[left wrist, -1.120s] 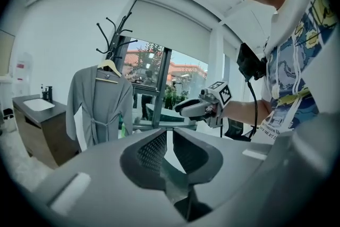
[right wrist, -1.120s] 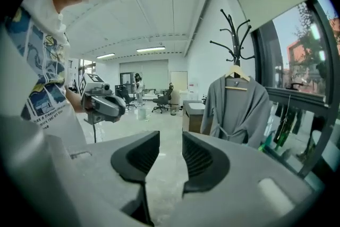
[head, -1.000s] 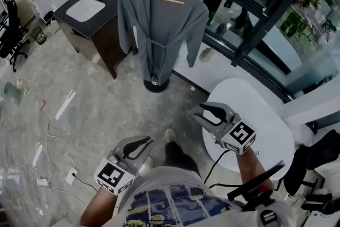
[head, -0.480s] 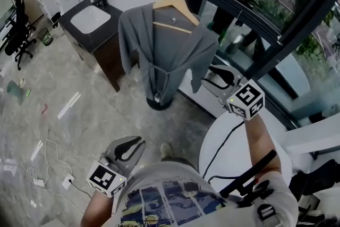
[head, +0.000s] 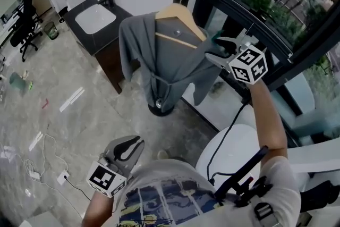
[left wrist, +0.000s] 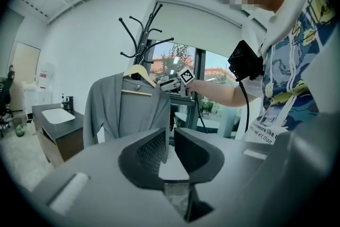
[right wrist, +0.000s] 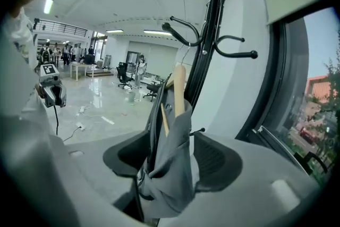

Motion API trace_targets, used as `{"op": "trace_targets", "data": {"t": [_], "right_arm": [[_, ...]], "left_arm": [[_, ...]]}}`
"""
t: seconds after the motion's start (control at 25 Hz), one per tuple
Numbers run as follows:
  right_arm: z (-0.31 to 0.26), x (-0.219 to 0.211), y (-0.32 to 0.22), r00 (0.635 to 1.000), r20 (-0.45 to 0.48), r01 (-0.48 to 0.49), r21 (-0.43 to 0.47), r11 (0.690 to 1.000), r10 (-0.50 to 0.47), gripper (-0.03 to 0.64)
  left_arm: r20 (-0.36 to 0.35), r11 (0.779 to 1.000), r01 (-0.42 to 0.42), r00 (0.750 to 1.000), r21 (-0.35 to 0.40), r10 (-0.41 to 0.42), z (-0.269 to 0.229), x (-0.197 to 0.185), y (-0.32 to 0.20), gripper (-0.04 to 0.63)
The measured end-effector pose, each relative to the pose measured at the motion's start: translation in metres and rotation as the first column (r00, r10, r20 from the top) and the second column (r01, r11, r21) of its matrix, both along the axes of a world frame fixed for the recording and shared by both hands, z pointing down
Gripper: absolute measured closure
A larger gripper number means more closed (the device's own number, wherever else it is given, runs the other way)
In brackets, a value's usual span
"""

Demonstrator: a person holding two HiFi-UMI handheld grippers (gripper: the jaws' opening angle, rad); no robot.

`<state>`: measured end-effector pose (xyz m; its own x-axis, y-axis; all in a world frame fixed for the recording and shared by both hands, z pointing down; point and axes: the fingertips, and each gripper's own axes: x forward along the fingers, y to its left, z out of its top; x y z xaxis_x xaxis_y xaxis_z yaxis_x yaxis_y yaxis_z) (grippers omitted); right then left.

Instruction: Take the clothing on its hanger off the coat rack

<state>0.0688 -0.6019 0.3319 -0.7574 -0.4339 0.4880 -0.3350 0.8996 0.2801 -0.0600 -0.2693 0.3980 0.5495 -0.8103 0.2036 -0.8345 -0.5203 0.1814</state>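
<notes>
Jaws of the right hand-held gripper, just spread wide, straddle the robe at its shoulder; left hand-held gripper barely parted, empty.

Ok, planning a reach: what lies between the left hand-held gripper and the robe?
Head view: bare floor, then the rack's base, between left hand-held gripper and grey robe.
</notes>
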Motion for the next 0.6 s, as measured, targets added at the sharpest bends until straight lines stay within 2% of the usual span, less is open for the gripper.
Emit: {"op": "trace_targets", "data": {"t": [0.16, 0.44, 0.6], "right_arm": [[0.006, -0.02, -0.018, 0.997, 0.011, 0.073, -0.084, 0.994, -0.072, 0.362], [0.022, -0.052, -0.029, 0.983, 0.007, 0.178, -0.218, 0.959, -0.181, 0.362], [0.026, -0.066, -0.03, 0.976, 0.022, 0.214, -0.264, 0.941, -0.216, 0.366]], "left_arm": [[0.006, 1.0, 0.028, 1.0, -0.004, -0.028, 0.001, 0.0, -0.011, 0.54], [0.021, 0.999, 0.047, 0.999, -0.021, -0.046, 0.003, 0.003, -0.021, 0.54], [0.024, 0.998, 0.056, 0.998, -0.027, -0.055, 0.003, 0.004, -0.021, 0.54]]}}
